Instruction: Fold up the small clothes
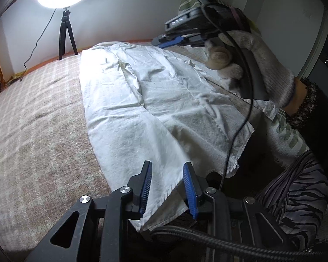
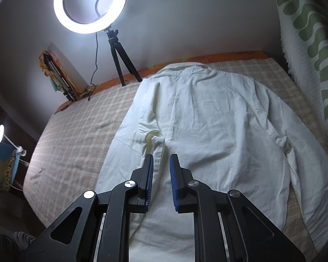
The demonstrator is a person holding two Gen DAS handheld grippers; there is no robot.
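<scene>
A white shirt (image 2: 207, 131) lies spread back-up on the checked bed (image 2: 76, 144). Left tongs (image 1: 168, 187) and right tongs (image 2: 161, 181) both hover parted above it, gripping nothing.

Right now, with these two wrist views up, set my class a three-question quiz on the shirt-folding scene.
1. True or false: the white shirt lies back-up, its collar toward the ring light.
2. Which sleeve is already folded over the back, the one on the picture's left or right in the right wrist view?
3. Multiple choice: the right hand-held gripper is A) clamping the hem, B) apart and empty above the shirt, C) holding the tripod.

Key: 1 true; 2 left; 3 B.
</scene>
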